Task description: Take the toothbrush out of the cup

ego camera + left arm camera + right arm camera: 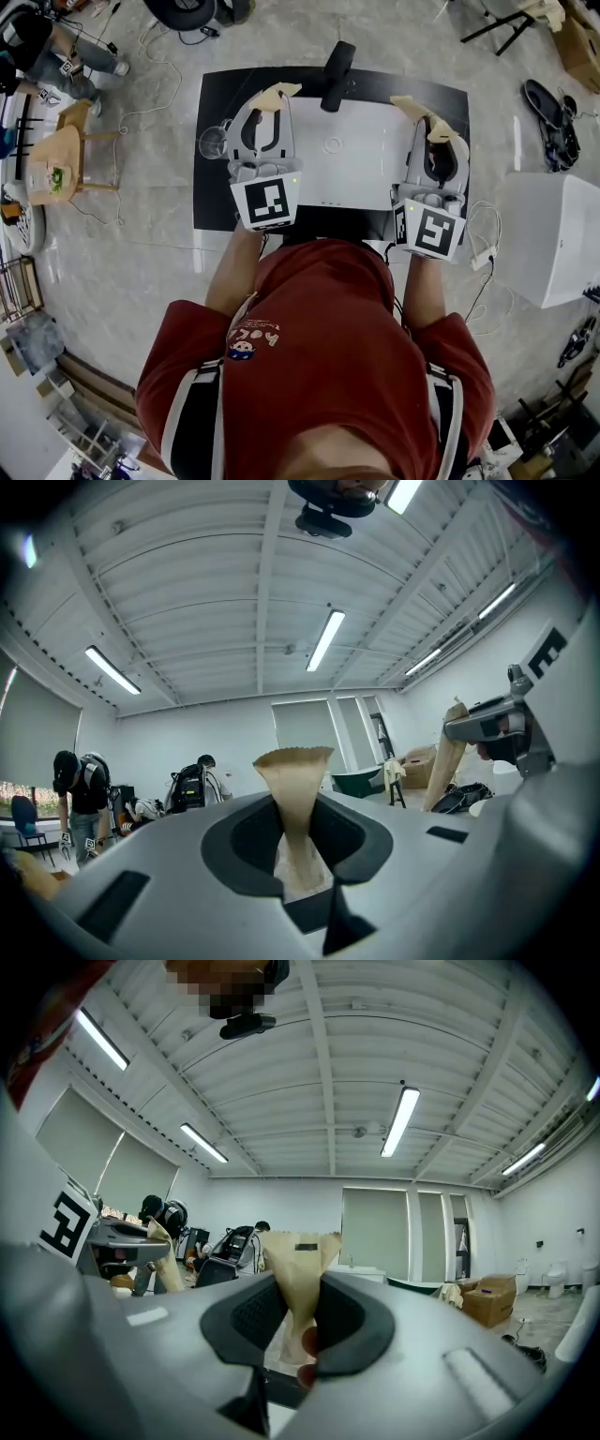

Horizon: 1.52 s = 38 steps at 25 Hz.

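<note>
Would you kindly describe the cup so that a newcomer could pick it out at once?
Find the black table with the white mat on it. The cup stands on the bare black strip at its left edge, beside the left claw. It alone is clear glass; its neighbours are opaque.

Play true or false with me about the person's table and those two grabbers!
1. The person's shirt is red. True.
2. The clear glass cup stands on the right gripper's side. False: it stands at the table's left part, by the left gripper.
3. The right gripper's tan fingers hold a toothbrush. False: they are together with nothing between them.
4. The black table has a white sheet on top. True.
</note>
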Each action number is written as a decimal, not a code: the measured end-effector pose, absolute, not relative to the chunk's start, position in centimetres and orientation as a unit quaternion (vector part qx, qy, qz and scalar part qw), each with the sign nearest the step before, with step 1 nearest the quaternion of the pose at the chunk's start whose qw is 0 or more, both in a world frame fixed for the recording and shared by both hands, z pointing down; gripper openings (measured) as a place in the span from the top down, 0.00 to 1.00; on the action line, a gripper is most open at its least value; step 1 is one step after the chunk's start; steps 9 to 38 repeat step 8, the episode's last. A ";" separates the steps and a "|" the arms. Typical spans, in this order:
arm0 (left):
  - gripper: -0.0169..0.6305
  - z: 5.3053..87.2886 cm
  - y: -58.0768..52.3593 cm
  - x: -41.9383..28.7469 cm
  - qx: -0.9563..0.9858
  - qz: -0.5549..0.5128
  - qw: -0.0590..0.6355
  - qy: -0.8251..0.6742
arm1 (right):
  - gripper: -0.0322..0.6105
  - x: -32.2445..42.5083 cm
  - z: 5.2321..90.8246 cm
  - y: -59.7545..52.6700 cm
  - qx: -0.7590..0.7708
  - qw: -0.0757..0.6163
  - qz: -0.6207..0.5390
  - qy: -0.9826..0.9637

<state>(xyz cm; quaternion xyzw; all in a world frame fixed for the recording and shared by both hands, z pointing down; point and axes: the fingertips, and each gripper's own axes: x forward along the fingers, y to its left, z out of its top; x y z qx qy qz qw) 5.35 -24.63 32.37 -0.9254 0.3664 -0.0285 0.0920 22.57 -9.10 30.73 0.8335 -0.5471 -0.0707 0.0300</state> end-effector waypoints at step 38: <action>0.86 33.4 -24.6 5.6 -0.927 -0.039 0.086 0.363 | 0.82 22.6 31.7 -9.5 0.832 0.033 -0.070 -0.549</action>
